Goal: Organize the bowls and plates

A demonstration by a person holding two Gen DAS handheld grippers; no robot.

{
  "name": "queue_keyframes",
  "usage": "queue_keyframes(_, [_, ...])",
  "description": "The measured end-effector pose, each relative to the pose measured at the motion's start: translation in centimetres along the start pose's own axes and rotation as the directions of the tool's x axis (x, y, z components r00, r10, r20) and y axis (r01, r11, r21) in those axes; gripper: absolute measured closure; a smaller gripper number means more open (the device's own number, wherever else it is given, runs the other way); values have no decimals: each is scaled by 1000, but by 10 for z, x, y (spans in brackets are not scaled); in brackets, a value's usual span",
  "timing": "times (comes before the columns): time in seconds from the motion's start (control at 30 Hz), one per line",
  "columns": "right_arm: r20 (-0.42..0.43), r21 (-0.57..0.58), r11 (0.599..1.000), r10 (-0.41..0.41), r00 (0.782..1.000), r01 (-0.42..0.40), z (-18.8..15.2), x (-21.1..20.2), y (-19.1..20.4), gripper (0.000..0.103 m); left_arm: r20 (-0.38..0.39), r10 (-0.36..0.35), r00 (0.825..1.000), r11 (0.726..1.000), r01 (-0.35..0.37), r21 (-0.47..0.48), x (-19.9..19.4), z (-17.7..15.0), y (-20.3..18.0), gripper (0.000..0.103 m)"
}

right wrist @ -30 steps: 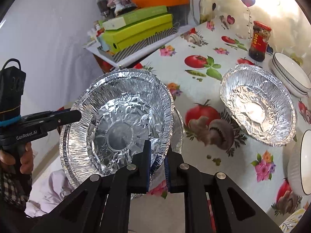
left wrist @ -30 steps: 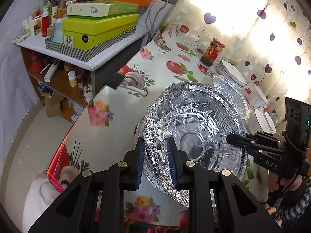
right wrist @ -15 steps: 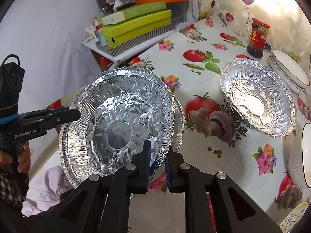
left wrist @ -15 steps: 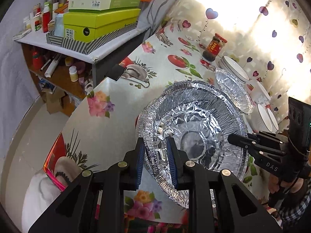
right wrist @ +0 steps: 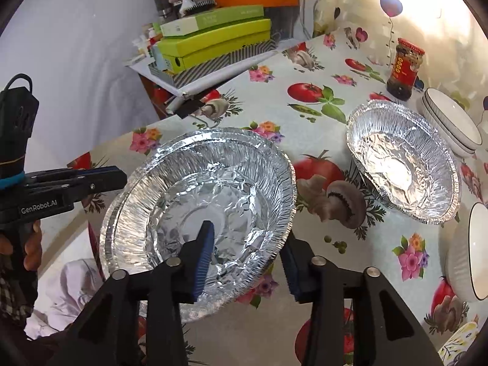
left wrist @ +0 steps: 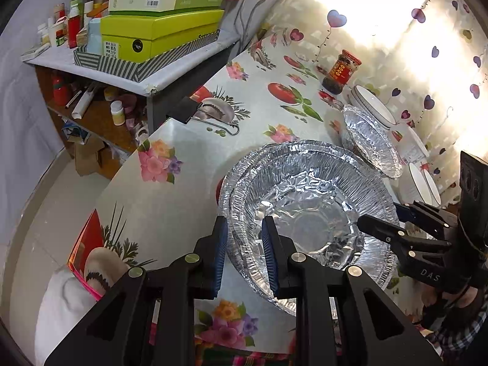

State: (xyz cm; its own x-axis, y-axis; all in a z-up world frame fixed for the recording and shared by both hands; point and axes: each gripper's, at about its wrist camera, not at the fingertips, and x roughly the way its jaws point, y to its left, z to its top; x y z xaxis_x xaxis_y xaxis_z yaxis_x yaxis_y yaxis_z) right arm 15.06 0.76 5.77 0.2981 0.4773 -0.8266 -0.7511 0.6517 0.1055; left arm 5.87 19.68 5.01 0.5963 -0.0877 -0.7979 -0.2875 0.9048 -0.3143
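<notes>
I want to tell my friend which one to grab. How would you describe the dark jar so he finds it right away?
Start at the table with the tomato-and-flower cloth and look to its far end, by the heart-patterned wall. There the jar stands upright behind the stacked white plates and the lone foil pan. It alone is tall, with dark contents, a red lid and a red label.

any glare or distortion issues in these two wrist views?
Left wrist: curtain blown out white top right; fisheye bends the shelf. Right wrist: same overexposure at upper right, specular hotspots on the small foil pan. Both are sharp, with dark vignette corners.
</notes>
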Motion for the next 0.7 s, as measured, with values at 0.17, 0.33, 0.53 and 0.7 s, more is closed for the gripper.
queue_keyframes(0.17, [0, -41, 999, -36, 999, 36, -1, 1, 7, 46, -3, 1, 1000, 1000, -1, -4, 1, 0, 2, 79])
queue_keyframes(0.33, [25, -111, 989, -99, 995, 101, -2, -1, 17, 39, -9, 4, 1000, 1000, -4, -6, 3, -1, 2, 79])
queue_keyframes(0.53, [35, -93, 991, -91, 995, 94, 0, -3, 15, 37, -5, 15, 1000, 1000, -15, 2, 1, 1, 0, 79])
queue_keyframes(0.7, [62, -67, 994, -85, 994, 89, 3, -15, 8, 37, 11, 24, 1000, 999, -24, 25, -6, 7, -6, 79])
